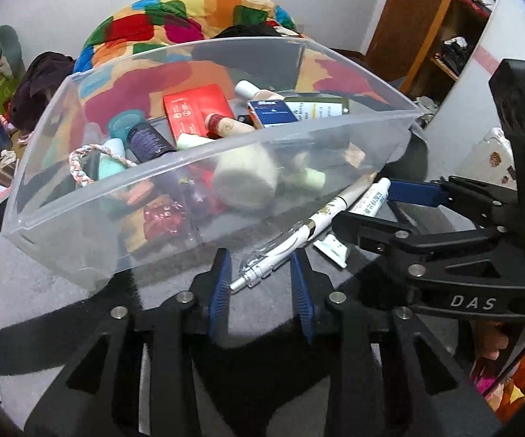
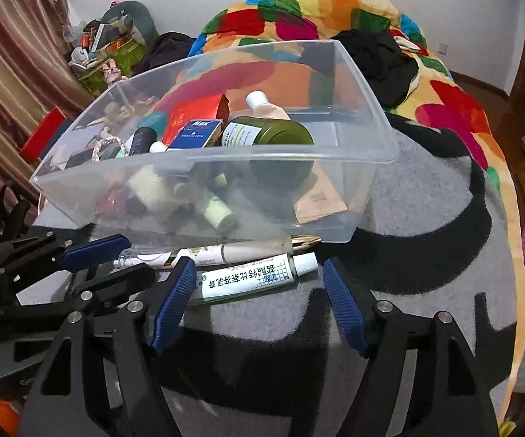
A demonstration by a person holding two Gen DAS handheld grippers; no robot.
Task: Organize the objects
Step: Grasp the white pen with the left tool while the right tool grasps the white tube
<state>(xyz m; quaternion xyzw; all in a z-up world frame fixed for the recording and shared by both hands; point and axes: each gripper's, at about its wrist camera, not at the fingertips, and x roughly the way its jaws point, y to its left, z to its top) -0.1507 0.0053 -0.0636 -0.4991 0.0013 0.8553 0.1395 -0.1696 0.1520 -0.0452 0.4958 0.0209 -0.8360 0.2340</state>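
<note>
Clear plastic forms the bin point(image 1: 204, 182), against whose near wall a slim, stiff, light pen point(image 1: 299, 229) is seen from the left wrist, its clip end between the spread, empty fingers of the left claw point(image 1: 261, 284). From the right wrist, a soft ointment tube point(image 2: 248, 276), best pinched mid-body, is seen beside the pen below that wall, with the right claw point(image 2: 259, 306) released and hovering astride it.

Pen point(image 2: 222, 253) between bin point(image 2: 204, 167) and tube point(image 2: 251, 278)
</note>
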